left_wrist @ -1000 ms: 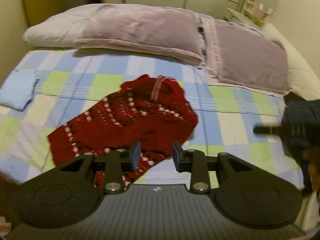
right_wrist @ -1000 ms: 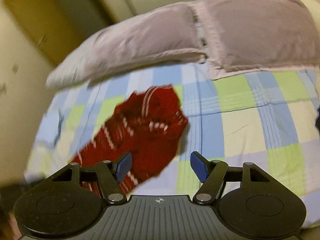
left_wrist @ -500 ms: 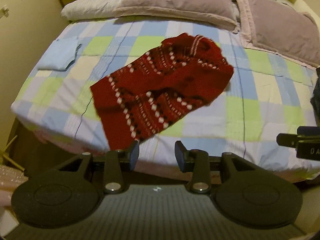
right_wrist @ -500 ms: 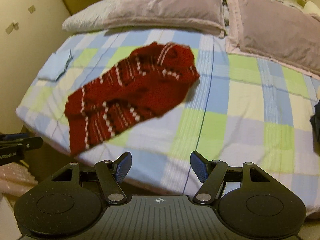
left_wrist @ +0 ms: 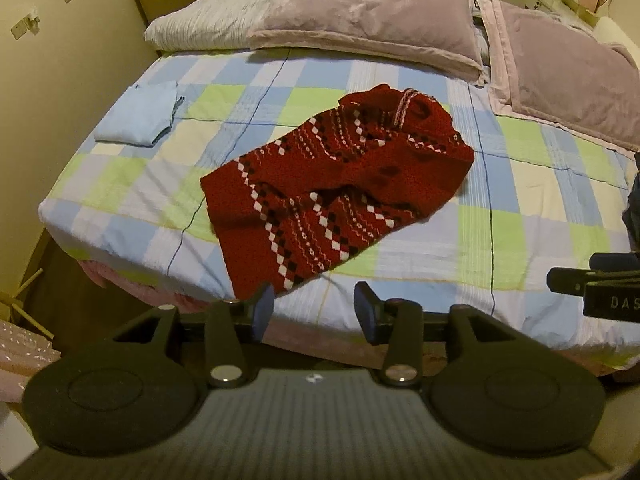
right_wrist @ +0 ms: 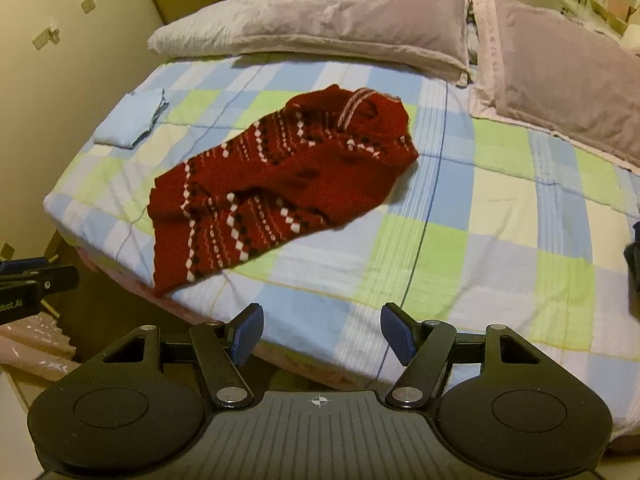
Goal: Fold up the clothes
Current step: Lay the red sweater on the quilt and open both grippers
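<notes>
A red knitted sweater [left_wrist: 340, 184] with white and black diamond bands lies crumpled on the checked bedspread [left_wrist: 500, 208], its hem near the bed's front edge. It also shows in the right wrist view [right_wrist: 272, 188]. My left gripper [left_wrist: 314, 312] is open and empty, held off the bed's front edge just below the sweater's hem. My right gripper [right_wrist: 320, 334] is open and empty, also off the front edge, to the right of the sweater. Each gripper shows at the edge of the other's view: the right one [left_wrist: 592, 284] and the left one [right_wrist: 28, 284].
A folded light blue cloth [left_wrist: 140, 114] lies at the bed's left side. Two mauve pillows [left_wrist: 360, 16] lie across the head of the bed. A dark garment [left_wrist: 634, 208] lies at the right edge. A wall [left_wrist: 48, 100] is close on the left.
Both grippers have pulled back from above the bed to beyond its front edge. The sweater has been let go and lies spread on the bedspread.
</notes>
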Available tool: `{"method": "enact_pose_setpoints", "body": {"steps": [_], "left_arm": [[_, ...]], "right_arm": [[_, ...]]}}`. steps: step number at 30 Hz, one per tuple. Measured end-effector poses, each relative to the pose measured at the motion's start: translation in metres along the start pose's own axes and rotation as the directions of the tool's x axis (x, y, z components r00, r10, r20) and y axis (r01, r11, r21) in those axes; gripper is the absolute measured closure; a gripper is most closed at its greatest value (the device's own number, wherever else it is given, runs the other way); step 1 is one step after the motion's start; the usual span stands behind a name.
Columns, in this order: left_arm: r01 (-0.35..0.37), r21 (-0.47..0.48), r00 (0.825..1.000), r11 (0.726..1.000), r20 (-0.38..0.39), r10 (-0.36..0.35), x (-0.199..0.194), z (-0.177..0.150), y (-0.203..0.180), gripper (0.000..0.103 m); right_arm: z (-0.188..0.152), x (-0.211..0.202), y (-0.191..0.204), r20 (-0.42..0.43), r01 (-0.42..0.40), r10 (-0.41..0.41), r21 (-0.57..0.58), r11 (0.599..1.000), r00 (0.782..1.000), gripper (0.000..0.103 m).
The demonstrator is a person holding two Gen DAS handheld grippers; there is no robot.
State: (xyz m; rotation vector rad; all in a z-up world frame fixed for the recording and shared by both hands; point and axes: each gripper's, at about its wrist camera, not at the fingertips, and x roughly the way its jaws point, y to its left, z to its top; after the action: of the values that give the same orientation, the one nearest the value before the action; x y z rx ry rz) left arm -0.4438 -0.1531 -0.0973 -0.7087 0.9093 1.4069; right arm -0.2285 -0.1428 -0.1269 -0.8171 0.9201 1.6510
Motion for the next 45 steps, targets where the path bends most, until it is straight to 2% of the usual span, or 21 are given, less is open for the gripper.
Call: {"method": "enact_pose_setpoints", "body": {"steps": [8, 16, 23, 27, 34, 40, 45], "left_arm": [[0.051, 0.043, 0.998, 0.998, -0.021, -0.051, 0.029, 0.027, 0.018, 0.063], [0.142, 0.069, 0.99, 0.987, -0.008, -0.142, 0.071, 0.077, 0.081, 0.063], [0.178, 0.111, 0.984, 0.978, -0.044, -0.174, 0.122, 0.112, 0.141, 0.063], [0.221, 0.154, 0.975, 0.963, -0.058, -0.214, 0.147, 0.127, 0.162, 0.063], [0.27, 0.185, 0.963, 0.945, -0.065, -0.262, 0.18, 0.147, 0.167, 0.063], [0.286, 0.186, 0.957, 0.94, -0.094, -0.273, 0.207, 0.159, 0.157, 0.063], [0.29, 0.188, 0.956, 0.938, -0.097, -0.276, 0.221, 0.173, 0.142, 0.063]], "right_arm": [[0.022, 0.021, 0.004, -0.015, 0.031, -0.03, 0.037, 0.999, 0.999, 0.035], [0.054, 0.056, 0.015, -0.043, 0.101, -0.095, 0.151, 0.983, 0.995, 0.035], [0.066, 0.083, 0.035, -0.055, 0.151, -0.141, 0.296, 0.943, 0.989, 0.035], [0.07, 0.098, 0.047, -0.064, 0.178, -0.166, 0.374, 0.91, 0.984, 0.035], [0.059, 0.112, 0.049, -0.046, 0.178, -0.181, 0.522, 0.834, 0.982, 0.035], [0.056, 0.128, 0.025, -0.061, 0.213, -0.222, 0.603, 0.769, 0.973, 0.035], [0.06, 0.139, 0.001, -0.058, 0.214, -0.231, 0.633, 0.744, 0.971, 0.035]]}}
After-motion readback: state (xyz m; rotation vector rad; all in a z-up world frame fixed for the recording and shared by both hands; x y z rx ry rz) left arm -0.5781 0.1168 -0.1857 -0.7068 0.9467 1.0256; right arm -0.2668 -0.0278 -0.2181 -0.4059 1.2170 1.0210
